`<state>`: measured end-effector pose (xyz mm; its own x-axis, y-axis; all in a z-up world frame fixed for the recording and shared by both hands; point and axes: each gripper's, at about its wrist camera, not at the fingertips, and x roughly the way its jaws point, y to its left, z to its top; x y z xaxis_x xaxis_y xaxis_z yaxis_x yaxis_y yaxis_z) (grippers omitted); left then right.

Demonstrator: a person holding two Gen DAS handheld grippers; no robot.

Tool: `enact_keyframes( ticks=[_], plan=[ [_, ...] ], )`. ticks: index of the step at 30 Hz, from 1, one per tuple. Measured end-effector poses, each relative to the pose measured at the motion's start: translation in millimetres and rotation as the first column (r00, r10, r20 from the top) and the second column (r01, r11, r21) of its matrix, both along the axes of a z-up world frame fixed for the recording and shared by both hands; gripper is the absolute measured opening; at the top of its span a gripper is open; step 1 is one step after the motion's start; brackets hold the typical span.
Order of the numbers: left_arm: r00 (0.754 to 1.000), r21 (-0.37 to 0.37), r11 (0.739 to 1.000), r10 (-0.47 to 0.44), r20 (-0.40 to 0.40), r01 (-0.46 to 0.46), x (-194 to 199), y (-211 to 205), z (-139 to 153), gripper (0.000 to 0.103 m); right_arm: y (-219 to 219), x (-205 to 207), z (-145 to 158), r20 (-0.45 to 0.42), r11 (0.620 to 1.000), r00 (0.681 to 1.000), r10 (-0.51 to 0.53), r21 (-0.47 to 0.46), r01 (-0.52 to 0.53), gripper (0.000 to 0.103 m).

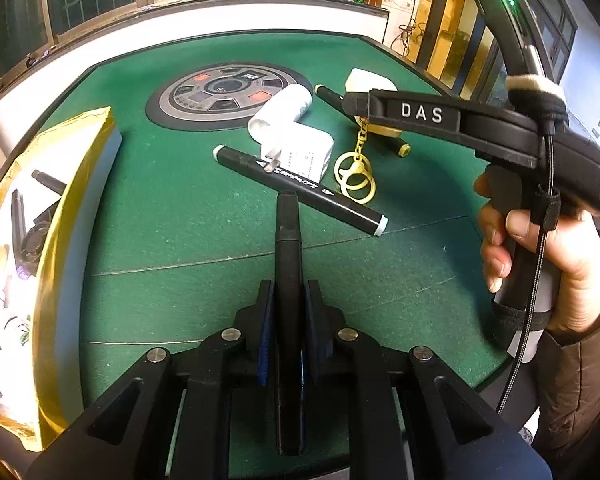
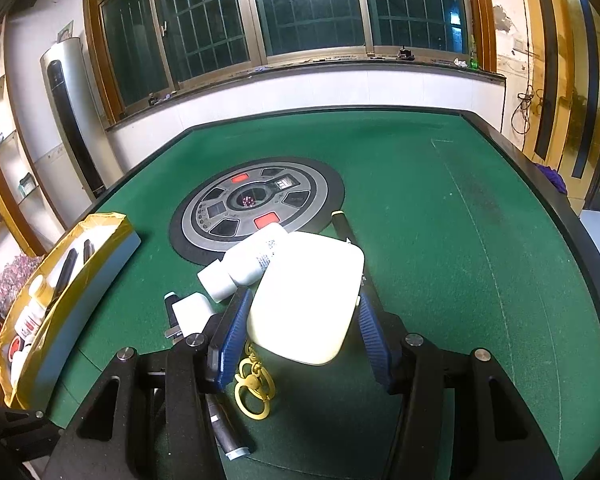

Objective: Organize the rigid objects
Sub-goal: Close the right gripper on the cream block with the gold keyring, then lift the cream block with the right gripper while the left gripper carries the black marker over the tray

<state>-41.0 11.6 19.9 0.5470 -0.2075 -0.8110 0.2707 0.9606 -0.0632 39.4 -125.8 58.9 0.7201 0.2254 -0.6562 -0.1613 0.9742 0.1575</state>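
- A gold-edged box (image 1: pixel 80 168) sits at the left edge of the green table (image 1: pixel 180 220); a round control panel (image 2: pixel 256 204) occupies the table's centre.
- A black marker (image 1: pixel 300 186), white charger (image 1: pixel 300 156), white bottle (image 1: pixel 280 110) and yellow key ring (image 1: pixel 354 176) lie clustered together.
- Left gripper (image 1: pixel 288 308): jaws closed on a black pen (image 1: pixel 287 240) pointing forward.
- Right gripper (image 2: pixel 300 332): jaws wide, flanking a cream-white block (image 2: pixel 308 300); contact cannot be determined.

Hand-held gripper (image 2: pixel 304 330) straddles cream box (image 2: pixel 306 300) (pads apart, contact unclear); yellow keyring (image 2: pixel 254 390) below on worktop (image 2: pixel 440 208).
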Motion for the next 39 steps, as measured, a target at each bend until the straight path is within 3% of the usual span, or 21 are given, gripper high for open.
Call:
enact_keyframes(
  ticks=[20,32,39],
  plan=[
    [0.994,-0.002,0.998,0.067,0.092,-0.067,-5,24,31,0.012,3,-21,3,-0.02,0.998,0.999,0.026,0.051,-0.025,0.048],
    [0.987,-0.023,0.994,0.108,0.122,-0.106,-11,44,43,0.012,16,-44,30,0.046,0.995,0.997,0.067,0.066,-0.07,0.048],
    [0.969,-0.06,0.982,0.184,0.167,-0.177,-14,77,64,0.012,26,-52,40,0.076,0.993,0.993,0.094,0.07,-0.099,0.048]
  ],
)
